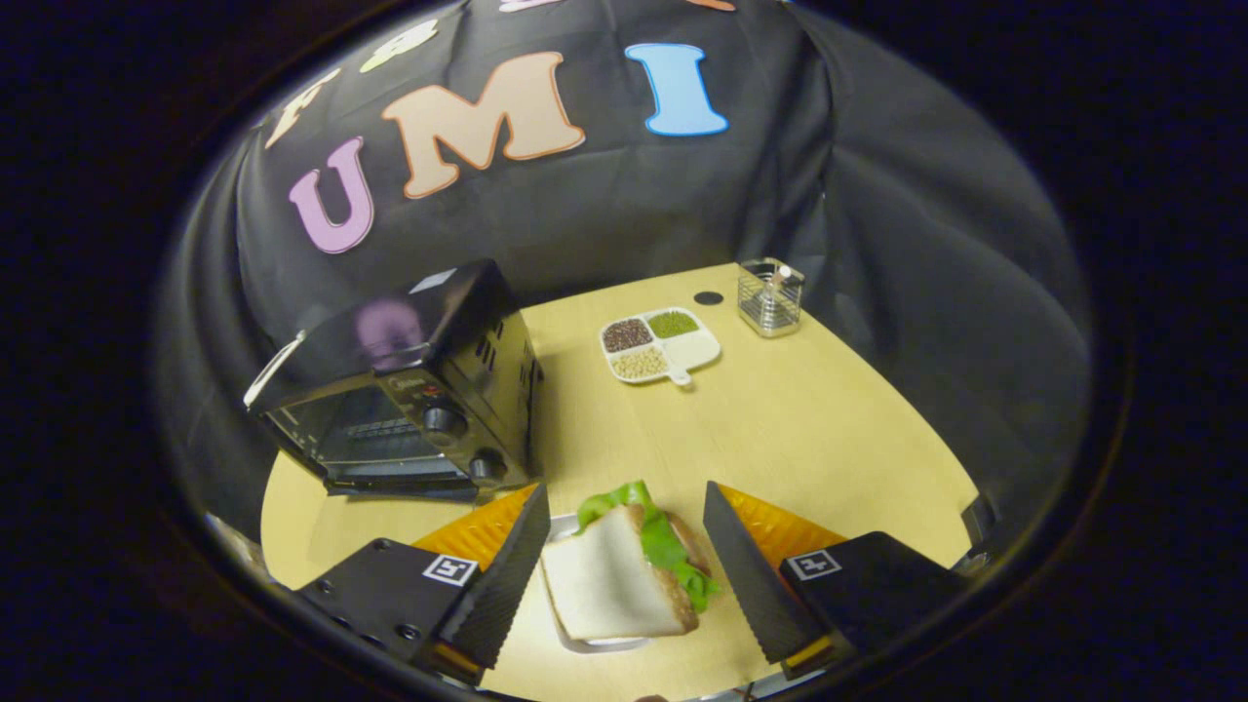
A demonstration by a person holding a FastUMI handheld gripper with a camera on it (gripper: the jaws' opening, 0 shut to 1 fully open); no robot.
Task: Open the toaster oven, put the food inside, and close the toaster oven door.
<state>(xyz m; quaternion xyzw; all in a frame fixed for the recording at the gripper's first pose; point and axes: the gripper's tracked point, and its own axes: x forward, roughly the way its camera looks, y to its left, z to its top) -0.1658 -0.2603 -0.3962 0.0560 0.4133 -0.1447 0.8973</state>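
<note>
So the gripper has its fingers spread wide either side of the white-bread sandwich with green lettuce, not touching it yet. The black toaster oven with two knobs sits ahead to the left, and its glass door looks shut to me. I'd guess the door needs opening before any grab; there's plenty of bare wooden tabletop to swing across, with the white four-part dish of grains well beyond.

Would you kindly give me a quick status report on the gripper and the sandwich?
Gripper open, fingers either side of sandwich, not pressing. Sandwich on its plate. Toaster oven ahead, off to one side. Nothing between.
</note>
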